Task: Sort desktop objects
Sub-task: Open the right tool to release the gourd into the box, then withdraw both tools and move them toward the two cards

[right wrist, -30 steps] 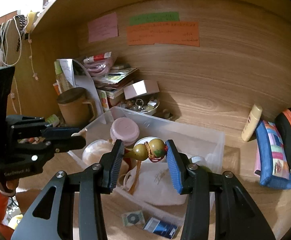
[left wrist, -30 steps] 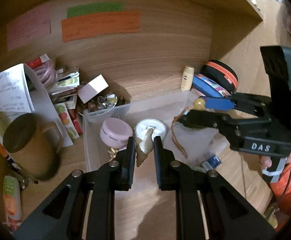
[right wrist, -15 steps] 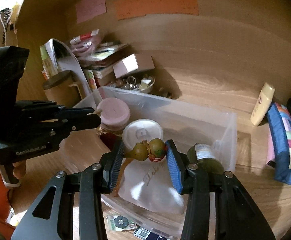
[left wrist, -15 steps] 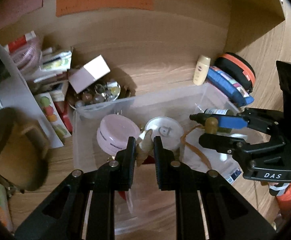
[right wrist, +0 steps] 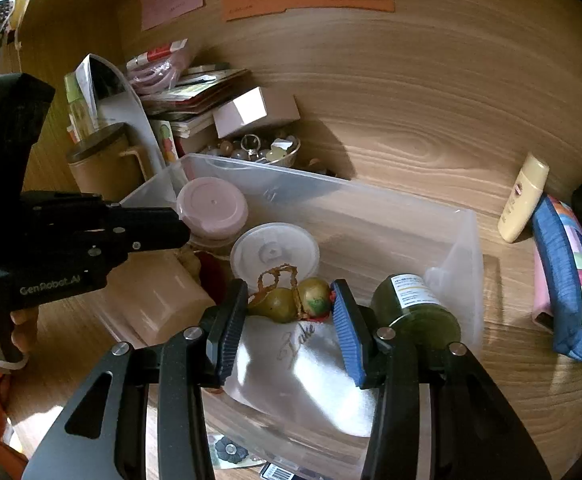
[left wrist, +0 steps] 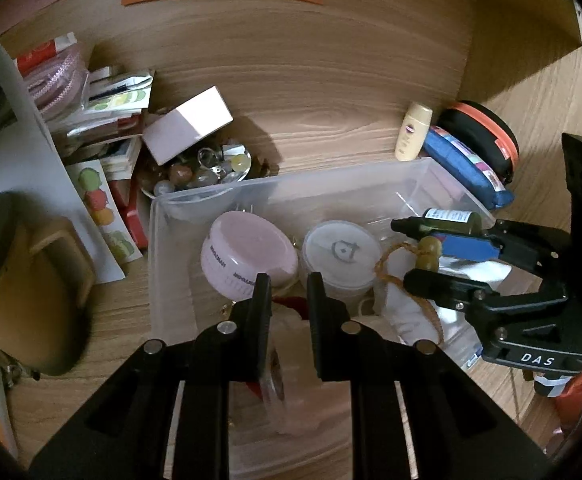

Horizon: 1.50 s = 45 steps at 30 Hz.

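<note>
A clear plastic bin [left wrist: 159, 240] [right wrist: 463, 240] on the wooden desk holds a pink-lidded jar [left wrist: 247, 256] [right wrist: 213, 208], a white-lidded tub [left wrist: 341, 250] [right wrist: 275, 250], a green bottle [right wrist: 415, 308] [left wrist: 451, 216] and a white pouch [right wrist: 303, 372]. My right gripper [right wrist: 291, 312] is shut on a small gourd charm with a brown cord [right wrist: 291, 302], low inside the bin over the pouch; it also shows in the left wrist view [left wrist: 429, 252]. My left gripper [left wrist: 289, 292] is open and empty over the bin's front, above a red item [left wrist: 291, 304].
A brown mug [left wrist: 15, 280] stands left of the bin. Behind it are stacked booklets [left wrist: 111, 108], a white box [left wrist: 189, 124] and a bowl of beads [left wrist: 203, 172]. A cream bottle [left wrist: 413, 132], blue pouch [left wrist: 467, 168] and black-orange case [left wrist: 487, 132] lie right.
My left gripper has opened and the shell it held is gone from between its fingers. Both grippers have moved down into the bin; the right still holds the gourd.
</note>
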{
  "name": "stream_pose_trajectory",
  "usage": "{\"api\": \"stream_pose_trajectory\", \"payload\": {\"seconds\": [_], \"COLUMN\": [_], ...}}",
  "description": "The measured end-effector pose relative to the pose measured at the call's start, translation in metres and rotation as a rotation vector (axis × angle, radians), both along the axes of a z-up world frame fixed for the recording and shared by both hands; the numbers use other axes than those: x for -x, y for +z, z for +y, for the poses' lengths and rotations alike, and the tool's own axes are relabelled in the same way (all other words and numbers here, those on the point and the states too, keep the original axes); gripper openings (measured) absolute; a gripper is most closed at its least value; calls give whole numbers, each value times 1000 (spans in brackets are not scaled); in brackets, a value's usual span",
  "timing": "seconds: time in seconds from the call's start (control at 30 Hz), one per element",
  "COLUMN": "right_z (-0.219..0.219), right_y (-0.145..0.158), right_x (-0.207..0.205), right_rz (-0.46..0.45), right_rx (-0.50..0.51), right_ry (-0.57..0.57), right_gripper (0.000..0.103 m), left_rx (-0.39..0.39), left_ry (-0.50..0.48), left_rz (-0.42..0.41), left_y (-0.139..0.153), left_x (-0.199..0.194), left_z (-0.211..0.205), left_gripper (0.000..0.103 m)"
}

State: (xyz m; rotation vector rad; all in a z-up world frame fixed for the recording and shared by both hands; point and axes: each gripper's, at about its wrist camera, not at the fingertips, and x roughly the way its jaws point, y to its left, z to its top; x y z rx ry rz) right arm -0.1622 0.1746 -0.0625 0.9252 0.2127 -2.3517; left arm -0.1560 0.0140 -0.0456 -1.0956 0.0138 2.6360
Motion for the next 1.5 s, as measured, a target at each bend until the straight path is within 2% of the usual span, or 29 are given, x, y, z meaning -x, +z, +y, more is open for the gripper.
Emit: {"api": "stream_pose_trajectory", "payload": {"seconds": [0.17, 0.23, 0.37, 0.53, 0.77, 0.9, 1.27, 1.5], "right_z": [0, 0, 1, 2, 4, 6, 9, 14], "right_y": [3, 5, 9, 13, 18, 22, 31, 40], "right_x": [-3, -4, -8, -10, -14, -17, -24, -29], "right_rz": [10, 21, 46, 71, 99, 116, 152, 219], "right_rx": [18, 24, 30, 36, 43, 51, 63, 69], "right_ry": [10, 8, 7, -3, -16, -26, -66, -96], "right_gripper": [42, 49, 55, 68, 78, 84, 90, 97], "left_rx": [27, 31, 27, 15, -4, -12, -93, -121], "left_ry": [11, 14, 27, 34, 33, 34, 25, 86], "left_rz": [-2, -3, 18, 42, 79, 81, 18, 103], "left_y": [-2, -3, 0, 5, 13, 15, 14, 39], "left_x": [0, 0, -2, -5, -11, -12, -11, -26], "left_z": [4, 4, 2, -1, -2, -3, -7, -18], "left_gripper": [28, 34, 48, 64, 79, 90, 95, 95]}}
